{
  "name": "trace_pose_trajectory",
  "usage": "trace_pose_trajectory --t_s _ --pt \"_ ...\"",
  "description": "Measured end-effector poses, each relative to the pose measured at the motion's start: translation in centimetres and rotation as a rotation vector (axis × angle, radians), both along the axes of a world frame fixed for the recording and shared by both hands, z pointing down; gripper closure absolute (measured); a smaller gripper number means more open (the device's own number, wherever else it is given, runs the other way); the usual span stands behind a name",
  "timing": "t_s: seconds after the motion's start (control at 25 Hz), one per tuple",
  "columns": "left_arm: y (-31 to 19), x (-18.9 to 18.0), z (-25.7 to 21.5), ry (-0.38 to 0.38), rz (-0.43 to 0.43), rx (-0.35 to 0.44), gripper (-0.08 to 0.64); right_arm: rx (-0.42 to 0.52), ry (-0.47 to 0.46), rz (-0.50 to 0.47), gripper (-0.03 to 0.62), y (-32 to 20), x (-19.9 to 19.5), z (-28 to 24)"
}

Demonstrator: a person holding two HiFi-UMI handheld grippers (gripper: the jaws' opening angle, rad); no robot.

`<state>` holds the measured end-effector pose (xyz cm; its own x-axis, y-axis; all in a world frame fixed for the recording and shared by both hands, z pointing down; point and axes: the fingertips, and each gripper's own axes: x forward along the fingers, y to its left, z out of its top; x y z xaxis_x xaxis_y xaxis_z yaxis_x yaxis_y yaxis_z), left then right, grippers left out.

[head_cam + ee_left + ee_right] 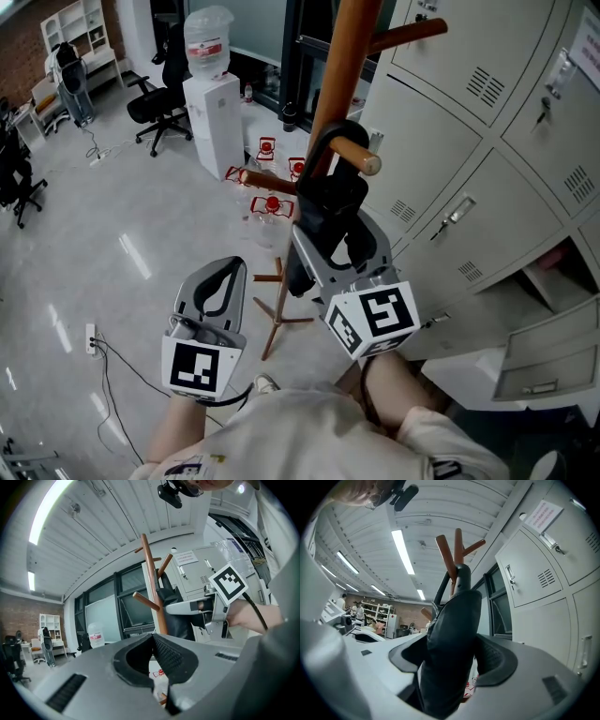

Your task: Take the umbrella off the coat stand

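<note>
The black umbrella point(330, 202) hangs at the right side of the wooden coat stand point(339, 66), its curved handle hooked over a peg point(358, 159). The stand is just left of the grey lockers point(487, 187). The right gripper point(336, 234) is released: its jaws stand wide apart on both sides of the folded umbrella body, and on the left side a gap shows between pad and fabric. The left gripper point(231, 272) is nearer and to the left, well apart from the stand; its jaws are closed together with nothing between them. Far at the left stands a water dispenser point(214, 112).
</note>
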<state>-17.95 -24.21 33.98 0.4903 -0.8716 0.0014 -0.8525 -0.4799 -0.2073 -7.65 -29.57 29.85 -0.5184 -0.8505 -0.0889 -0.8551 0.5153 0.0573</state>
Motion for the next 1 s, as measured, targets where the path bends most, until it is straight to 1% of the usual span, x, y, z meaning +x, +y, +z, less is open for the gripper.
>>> trace_pose_trajectory --t_s 0.08,0.28,0.48,0.68,1.0 --pt "0.0 0.0 0.2 0.001 -0.002 -0.006 0.552 -0.001 0.002 0.007 0.287 0.0 0.1 0.0" --pt "0.3 0.0 0.4 -0.001 -0.003 -0.014 0.552 -0.022 -0.001 0.025 0.325 0.1 0.5 0.1" --pt "0.8 -0.3 0.2 0.001 -0.012 -0.011 0.552 -0.03 0.017 0.022 0.331 0.3 0.5 0.0" --pt "1.1 -0.2 0.2 -0.003 -0.019 -0.008 0.552 -0.039 0.004 -0.004 0.333 0.7 0.5 -0.2" --pt "1.2 0.3 -0.2 -0.006 -0.007 0.007 0.552 0.015 0.007 -0.007 0.334 1.4 0.5 -2.1"
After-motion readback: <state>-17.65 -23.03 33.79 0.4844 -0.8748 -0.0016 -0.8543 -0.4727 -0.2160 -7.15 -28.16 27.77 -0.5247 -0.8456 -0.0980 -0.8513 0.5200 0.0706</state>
